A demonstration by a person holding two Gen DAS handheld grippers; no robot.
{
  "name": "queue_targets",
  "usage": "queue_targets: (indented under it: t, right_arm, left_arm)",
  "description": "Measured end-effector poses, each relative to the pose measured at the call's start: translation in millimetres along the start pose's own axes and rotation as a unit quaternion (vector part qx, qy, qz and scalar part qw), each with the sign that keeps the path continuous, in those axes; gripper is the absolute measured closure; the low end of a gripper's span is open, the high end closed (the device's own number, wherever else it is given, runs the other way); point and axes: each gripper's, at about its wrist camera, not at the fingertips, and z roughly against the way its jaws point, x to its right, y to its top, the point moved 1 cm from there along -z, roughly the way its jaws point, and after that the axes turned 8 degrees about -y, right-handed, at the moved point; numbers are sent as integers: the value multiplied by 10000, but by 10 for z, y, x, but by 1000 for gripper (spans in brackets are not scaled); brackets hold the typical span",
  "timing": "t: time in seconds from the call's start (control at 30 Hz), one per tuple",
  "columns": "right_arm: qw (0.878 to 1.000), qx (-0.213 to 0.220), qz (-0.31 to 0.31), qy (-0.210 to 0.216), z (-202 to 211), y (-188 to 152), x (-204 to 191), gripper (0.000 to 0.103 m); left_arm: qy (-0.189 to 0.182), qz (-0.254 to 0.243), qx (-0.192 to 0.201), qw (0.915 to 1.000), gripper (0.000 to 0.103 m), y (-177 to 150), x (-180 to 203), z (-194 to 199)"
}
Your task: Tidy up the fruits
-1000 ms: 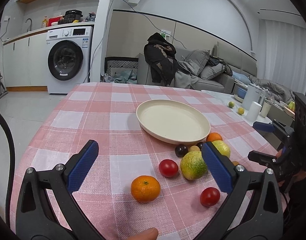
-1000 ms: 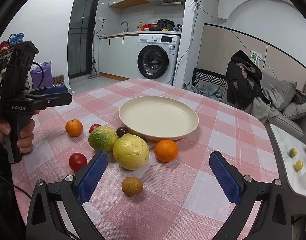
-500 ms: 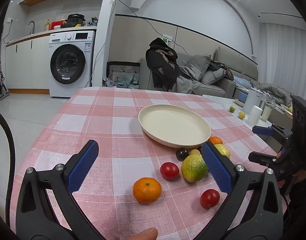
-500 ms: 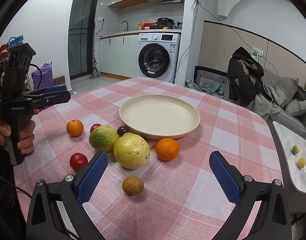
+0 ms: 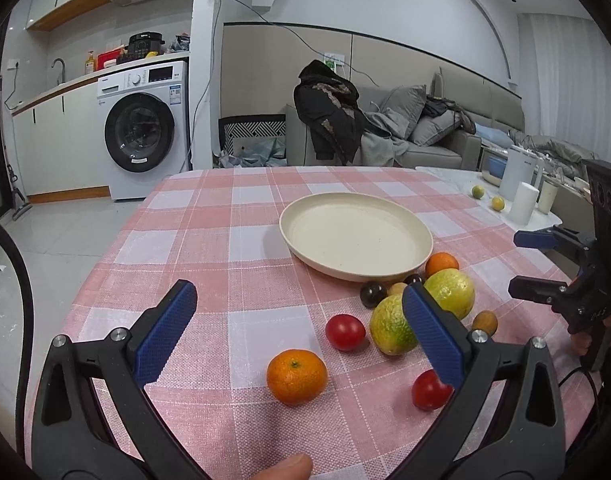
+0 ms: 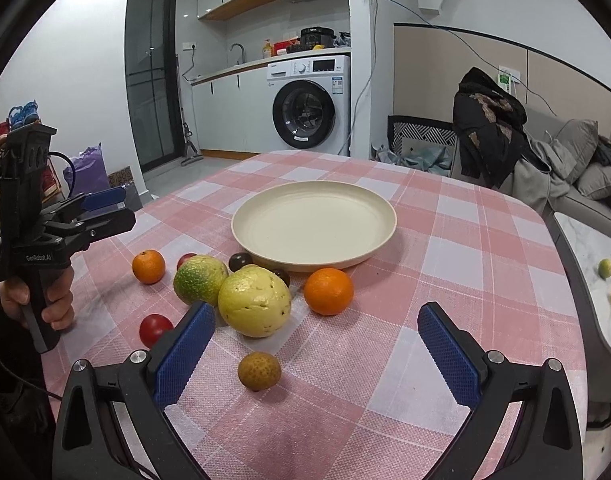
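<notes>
Checked tablecloth (image 6: 445, 240): plate (image 6: 265, 216) flat (bare); both grippers' fingers (image 5: 165, 332) (image 6: 445, 356) spread, holding nothing.

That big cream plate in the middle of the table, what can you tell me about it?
The plate is round, wide and shallow, with a low raised rim, in a matte cream that looks like plastic or ceramic. It sits flat and level on the pink checked tablecloth, near the table's middle. Nothing lies in it yet. The fruits cluster just outside its near edge: a dark plum and an orange sit close to the rim, though whether they touch it is unclear. Neither gripper touches it.
</notes>
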Motion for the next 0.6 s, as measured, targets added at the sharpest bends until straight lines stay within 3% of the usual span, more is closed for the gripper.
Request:
queue_targets:
  t: [0.43,0.6]
  right_arm:
    - [9991,-377,113,-146,-81,-12,-60,0]
    - [9978,-640,158,12,-132,-32,-105,0]
  left_arm:
    - [23,-264,-376,9989,1,-10,87,-167]
    - [138,-378,-698,9967,1,-37,63,-237]
